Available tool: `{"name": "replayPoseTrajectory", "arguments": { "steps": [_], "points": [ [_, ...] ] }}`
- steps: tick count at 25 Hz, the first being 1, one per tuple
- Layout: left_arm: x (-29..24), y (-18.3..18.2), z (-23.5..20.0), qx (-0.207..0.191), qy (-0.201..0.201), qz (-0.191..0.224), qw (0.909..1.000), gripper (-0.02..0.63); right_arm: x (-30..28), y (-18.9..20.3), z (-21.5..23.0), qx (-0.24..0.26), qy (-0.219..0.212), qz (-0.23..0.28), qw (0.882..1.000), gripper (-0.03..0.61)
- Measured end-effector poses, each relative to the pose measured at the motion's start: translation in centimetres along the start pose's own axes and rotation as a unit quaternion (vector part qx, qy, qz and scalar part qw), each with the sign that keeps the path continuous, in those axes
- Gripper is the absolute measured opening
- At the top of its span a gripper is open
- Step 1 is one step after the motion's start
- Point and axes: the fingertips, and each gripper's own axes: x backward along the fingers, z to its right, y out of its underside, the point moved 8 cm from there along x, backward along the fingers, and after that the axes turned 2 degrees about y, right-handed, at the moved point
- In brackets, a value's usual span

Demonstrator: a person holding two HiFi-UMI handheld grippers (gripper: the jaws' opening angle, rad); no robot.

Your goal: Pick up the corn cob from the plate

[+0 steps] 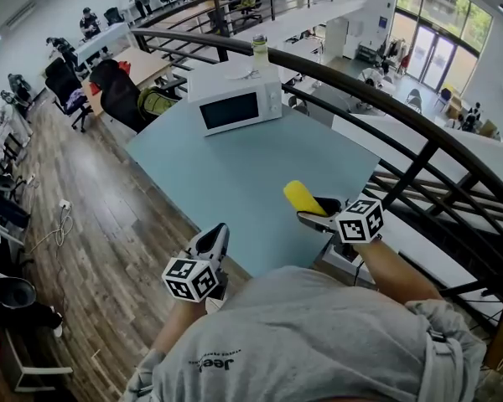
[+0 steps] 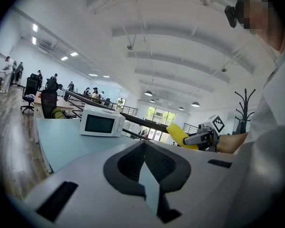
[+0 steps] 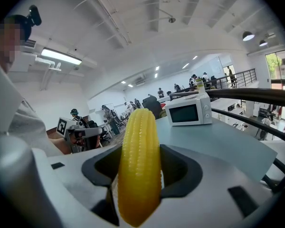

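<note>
My right gripper (image 1: 312, 209) is shut on the yellow corn cob (image 1: 303, 197), held above the near right part of the pale blue table (image 1: 235, 174). In the right gripper view the corn cob (image 3: 139, 167) stands lengthwise between the jaws and pokes out past them. From the left gripper view, the same corn cob (image 2: 179, 135) shows in the right gripper (image 2: 199, 137) off to the right. My left gripper (image 1: 212, 243) hovers at the table's near edge, jaws together with nothing between them. No plate is in view.
A white microwave (image 1: 233, 99) stands at the far end of the table, with a bottle (image 1: 260, 50) on top. A dark balcony railing (image 1: 386, 107) curves along the right side. Wooden floor (image 1: 92, 208) and office chairs lie to the left.
</note>
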Motion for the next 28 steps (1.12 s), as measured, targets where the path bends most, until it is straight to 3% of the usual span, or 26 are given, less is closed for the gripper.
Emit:
{"name": "replayPoseTrajectory", "arguments": {
  "steps": [28],
  "points": [
    [0.04, 0.07, 0.34, 0.003, -0.001, 0.001, 1.0, 0.011, 0.69, -0.32, 0.18, 0.026, 0.009, -0.006, 1.0, 0.253]
  ]
}}
